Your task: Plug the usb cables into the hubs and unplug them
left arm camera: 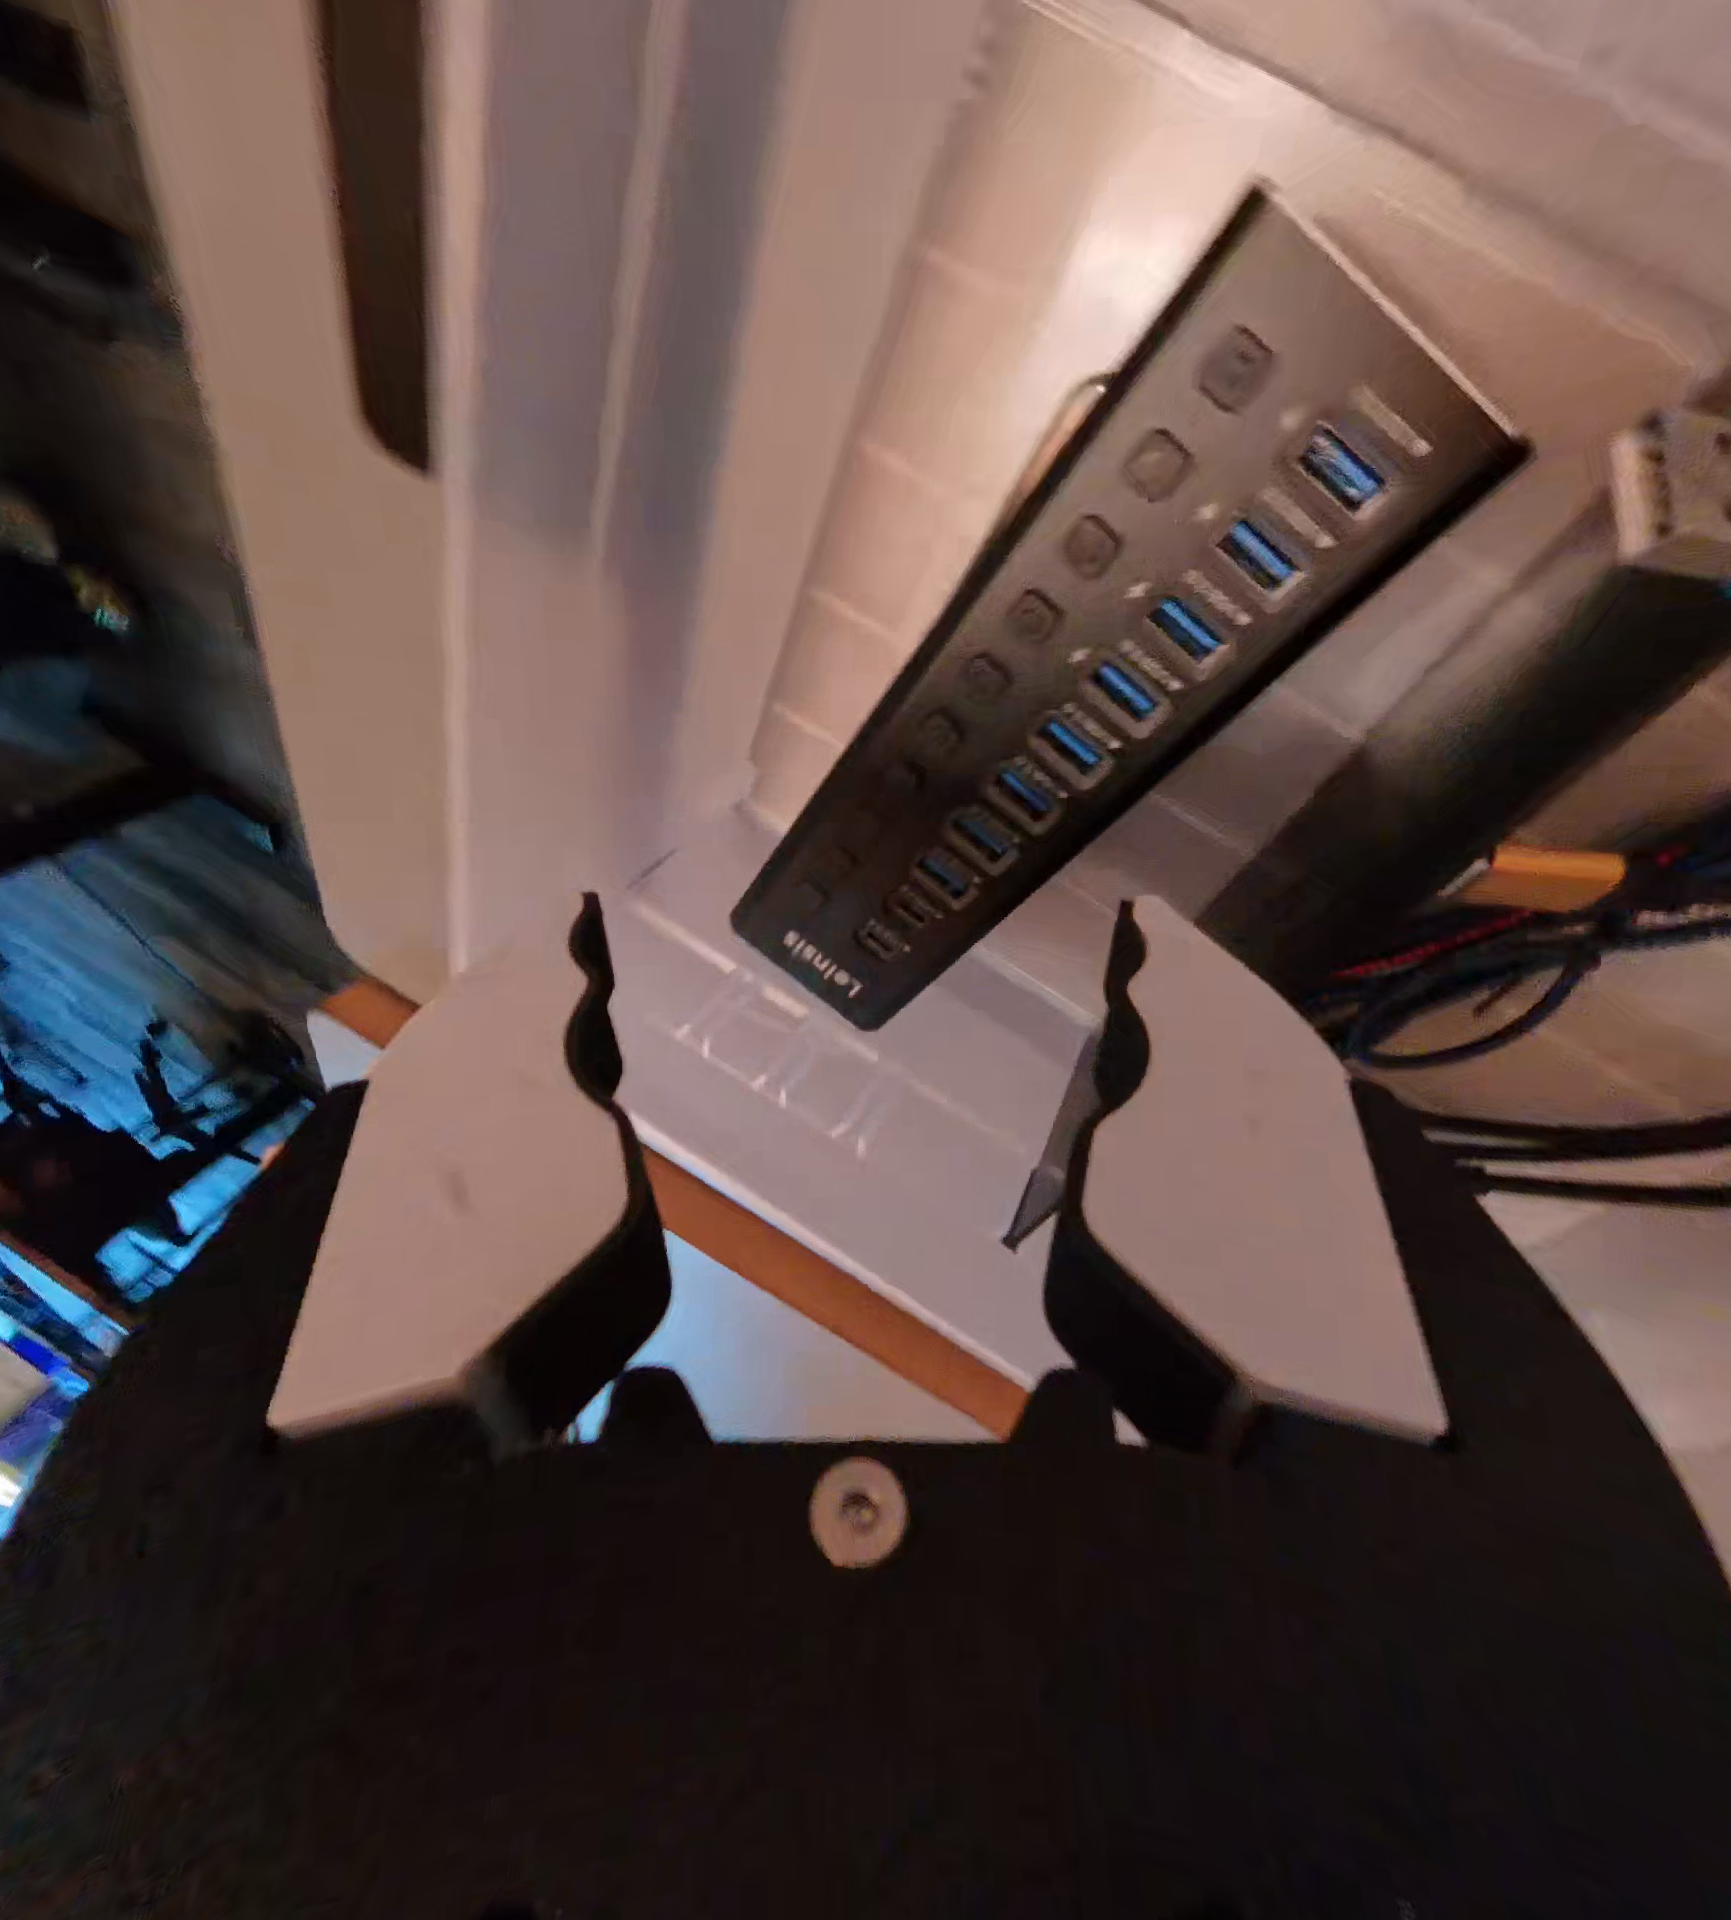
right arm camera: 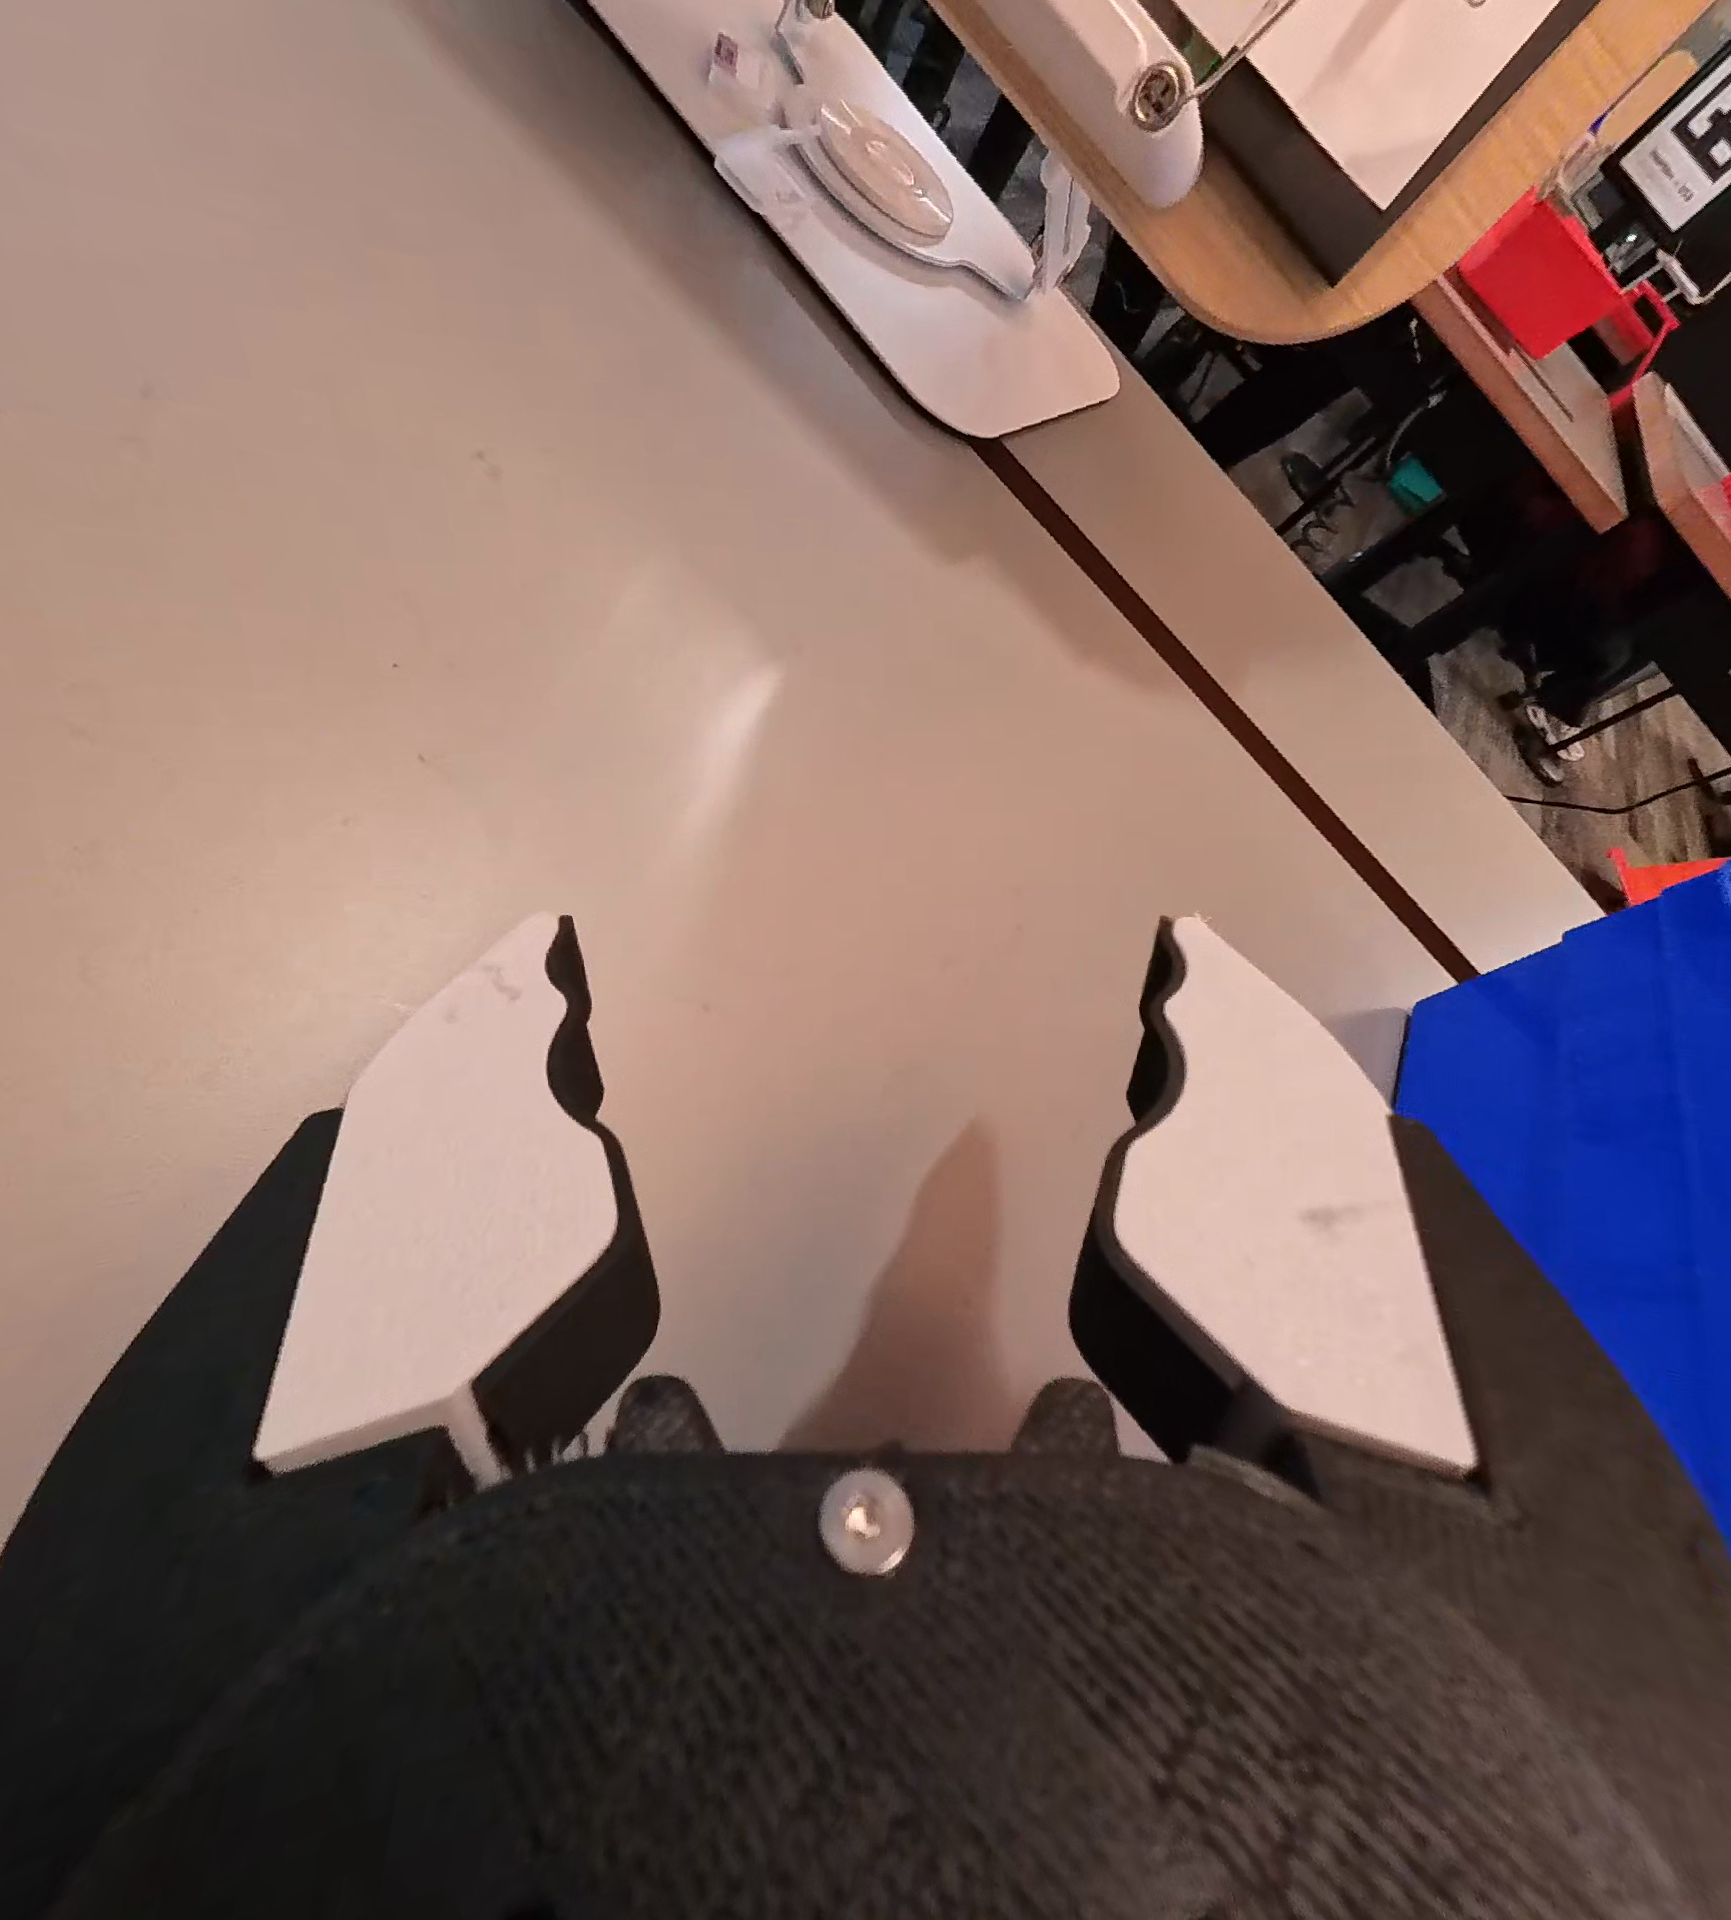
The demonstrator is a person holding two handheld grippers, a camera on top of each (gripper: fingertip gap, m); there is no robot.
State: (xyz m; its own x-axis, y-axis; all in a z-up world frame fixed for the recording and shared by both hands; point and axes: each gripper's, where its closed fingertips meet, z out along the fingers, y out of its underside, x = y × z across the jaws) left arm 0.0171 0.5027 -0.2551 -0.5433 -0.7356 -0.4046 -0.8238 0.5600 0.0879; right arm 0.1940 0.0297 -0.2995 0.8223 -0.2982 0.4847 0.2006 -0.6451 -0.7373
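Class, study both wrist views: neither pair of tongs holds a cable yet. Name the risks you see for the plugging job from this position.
1. The black hub stands tilted on a clear stand near the table edge; a hard push from the open left tongs might tip or slide it.
2. The cables lie tangled beside the hub, so pulling one may drag the others.
3. The open right tongs face bare table beside a blue bin, with no cable in their view.
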